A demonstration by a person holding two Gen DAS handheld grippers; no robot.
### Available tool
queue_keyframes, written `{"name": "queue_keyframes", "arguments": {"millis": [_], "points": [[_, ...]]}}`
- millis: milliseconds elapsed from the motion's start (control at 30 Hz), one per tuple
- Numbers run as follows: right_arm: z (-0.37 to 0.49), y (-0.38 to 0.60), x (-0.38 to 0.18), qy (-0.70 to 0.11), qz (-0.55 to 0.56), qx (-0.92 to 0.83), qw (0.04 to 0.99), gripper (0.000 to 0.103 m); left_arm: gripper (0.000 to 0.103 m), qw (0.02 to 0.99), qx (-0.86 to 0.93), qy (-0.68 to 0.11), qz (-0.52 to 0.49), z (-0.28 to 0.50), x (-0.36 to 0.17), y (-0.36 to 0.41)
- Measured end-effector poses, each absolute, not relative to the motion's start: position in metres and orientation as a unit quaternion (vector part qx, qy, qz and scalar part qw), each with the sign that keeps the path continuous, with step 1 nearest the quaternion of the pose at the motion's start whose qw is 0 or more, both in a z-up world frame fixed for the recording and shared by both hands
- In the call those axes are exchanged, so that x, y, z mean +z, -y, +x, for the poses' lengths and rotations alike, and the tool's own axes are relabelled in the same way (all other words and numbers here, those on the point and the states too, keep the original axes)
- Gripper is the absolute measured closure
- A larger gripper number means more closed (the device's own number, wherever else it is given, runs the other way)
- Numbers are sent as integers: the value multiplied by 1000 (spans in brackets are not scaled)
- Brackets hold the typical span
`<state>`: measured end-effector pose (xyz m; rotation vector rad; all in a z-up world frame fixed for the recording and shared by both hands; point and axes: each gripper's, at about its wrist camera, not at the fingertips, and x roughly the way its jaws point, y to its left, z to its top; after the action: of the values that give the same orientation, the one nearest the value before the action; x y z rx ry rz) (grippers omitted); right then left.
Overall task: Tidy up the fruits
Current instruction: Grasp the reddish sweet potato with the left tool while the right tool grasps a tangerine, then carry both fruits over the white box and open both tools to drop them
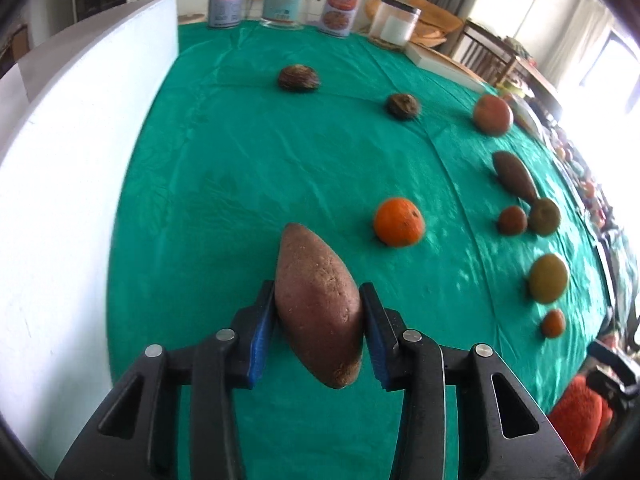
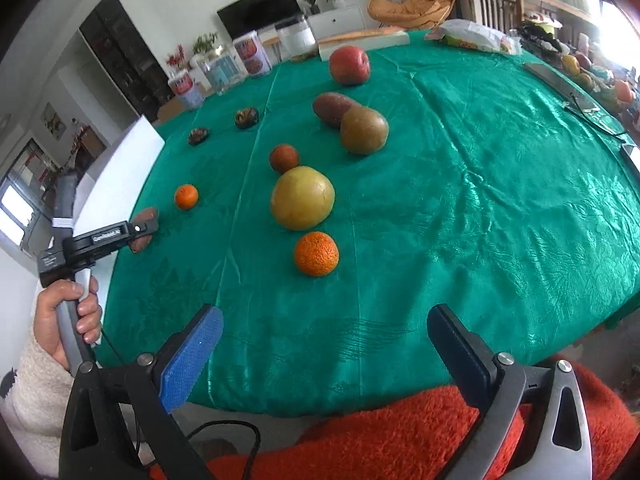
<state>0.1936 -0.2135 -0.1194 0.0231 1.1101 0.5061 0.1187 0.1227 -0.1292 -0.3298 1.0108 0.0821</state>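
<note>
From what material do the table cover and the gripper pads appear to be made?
Table cover: probably a thin synthetic or satin-like cloth, glossy green; it shines, creases and shows a woven leaf pattern. Pads on the right gripper, seen on its left finger: likely rubber or soft plastic, matte blue, with a fine dotted grip texture. The exact materials cannot be confirmed.

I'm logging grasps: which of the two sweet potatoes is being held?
The near sweet potato, clamped between the left gripper pads. The other sweet potato lies free on the green cloth at the far right.

Green tablecloth (image 1: 240, 160), reddish-brown sweet potato (image 1: 320, 304), orange tangerine (image 1: 398, 222), yellow pomelo (image 2: 302, 198), blue gripper pads (image 2: 192, 360)
</note>
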Motion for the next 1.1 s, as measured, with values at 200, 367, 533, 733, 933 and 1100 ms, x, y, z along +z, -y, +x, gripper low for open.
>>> {"name": "queue_keyframes", "arguments": {"millis": [200, 367, 533, 733, 933, 1100], "points": [[231, 178, -142, -547, -10, 251, 799, 41, 61, 868, -14, -486, -99, 101, -129, -86], [235, 159, -145, -539, -45, 240, 806, 73, 60, 866, -24, -489, -103, 101, -129, -90], [225, 173, -140, -536, -20, 235, 810, 73, 59, 866, -16, -491, -92, 98, -129, -89], [204, 176, -130, -534, 2, 257, 805, 73, 63, 871, -16, -473, -133, 90, -116, -97], [181, 114, -80, -514, 21, 361, 778, 73, 63, 882, -61, -413, -221, 32, -27, -125], [141, 4, -33, -483, 8, 501, 719, 73, 63, 897, 26, -371, -238, -28, 26, -192]]}}
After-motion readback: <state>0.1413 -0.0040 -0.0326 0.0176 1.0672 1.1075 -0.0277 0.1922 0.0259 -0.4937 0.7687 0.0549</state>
